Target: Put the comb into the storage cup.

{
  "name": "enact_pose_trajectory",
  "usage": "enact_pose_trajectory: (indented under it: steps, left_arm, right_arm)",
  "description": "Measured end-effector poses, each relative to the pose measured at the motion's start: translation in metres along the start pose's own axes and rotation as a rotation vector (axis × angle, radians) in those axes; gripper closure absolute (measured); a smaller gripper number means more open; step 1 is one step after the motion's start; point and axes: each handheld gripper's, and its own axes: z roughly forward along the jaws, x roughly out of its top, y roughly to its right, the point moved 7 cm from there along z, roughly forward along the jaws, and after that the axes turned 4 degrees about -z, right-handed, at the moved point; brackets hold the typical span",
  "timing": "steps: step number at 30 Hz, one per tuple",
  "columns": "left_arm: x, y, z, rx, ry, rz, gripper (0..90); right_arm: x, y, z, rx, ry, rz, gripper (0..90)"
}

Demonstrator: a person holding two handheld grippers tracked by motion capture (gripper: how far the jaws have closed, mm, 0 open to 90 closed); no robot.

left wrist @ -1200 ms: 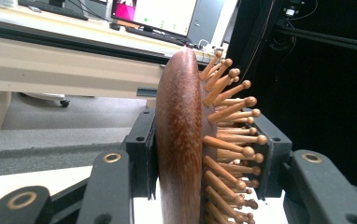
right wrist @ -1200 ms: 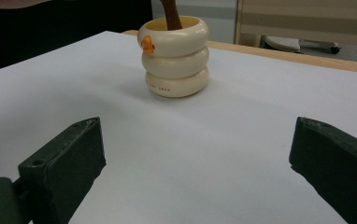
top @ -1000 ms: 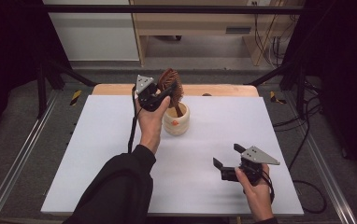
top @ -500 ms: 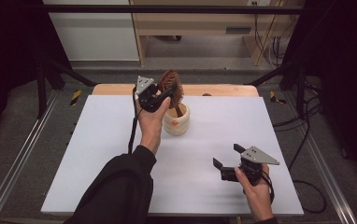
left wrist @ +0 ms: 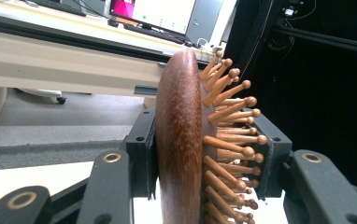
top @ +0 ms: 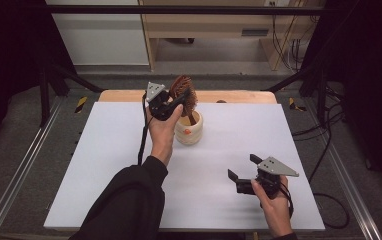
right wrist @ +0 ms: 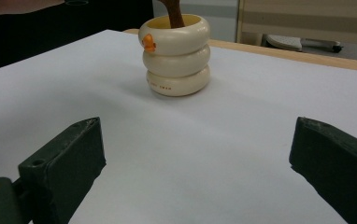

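A dark wooden hairbrush (top: 184,91) with round-tipped wooden pins (left wrist: 230,135) stands with its handle down inside a cream ribbed cup (top: 188,129) near the table's far middle. My left gripper (top: 175,101) is shut on the brush head, one pad on its smooth back and the other against the pins. The cup (right wrist: 175,54) carries a small orange mark near its rim. My right gripper (top: 240,167) rests low over the table's near right, jaws open and nothing between them, pointing toward the cup.
A white sheet (top: 104,165) covers the table, with a wooden edge (top: 239,96) along the far side. Beyond it stand a desk (left wrist: 50,56) with a monitor (left wrist: 155,14), cables and black frame bars.
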Motion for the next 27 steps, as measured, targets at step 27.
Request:
enact_pose_trajectory:
  steps: [27]
  left_arm:
    - [-0.0057, -0.0025, 0.0014, -0.002, -0.004, -0.013, 51.1]
  right_arm:
    - [-0.0004, -0.0003, 0.0007, 0.001, -0.002, -0.003, 3.9]
